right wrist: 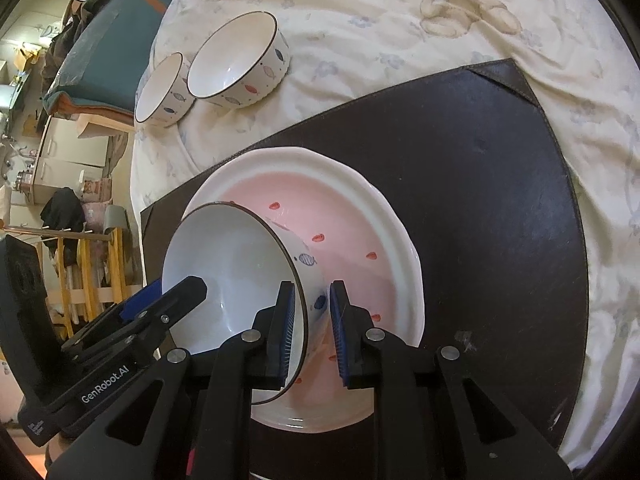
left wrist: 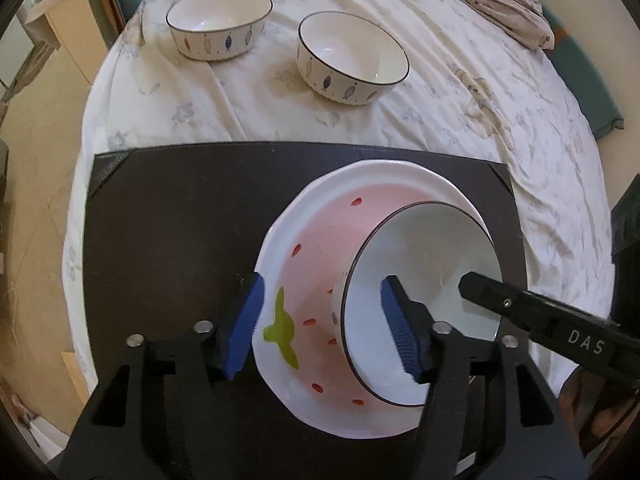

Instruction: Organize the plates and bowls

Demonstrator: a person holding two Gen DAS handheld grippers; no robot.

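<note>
The mat (left wrist: 172, 240) lies on the bedsheet (left wrist: 460, 92). The plate (left wrist: 304, 248), pink with red spots, rests on the mat, toward 3 o'clock of the mat's centre in the left wrist view.

A tilted bowl (right wrist: 224, 280) sits inside the plate, leaning on its side with the rim lifted. The right gripper (right wrist: 312, 332) is clenched on this bowl's wall at 6 o'clock in its own view: one pad inside the rim, one outside against the fish pattern.

The left gripper (left wrist: 320, 332) is released, jaws wide apart. Its left pad lies over the plate's 9 o'clock edge; its right pad is over the bowl's interior. Contact cannot be confirmed.

Two more bowls stand upright on the bedsheet beyond the mat: near bowl (left wrist: 352, 58) at 12 o'clock, far bowl (left wrist: 219, 22) at 11 o'clock. In the left wrist view they stand apart.
</note>
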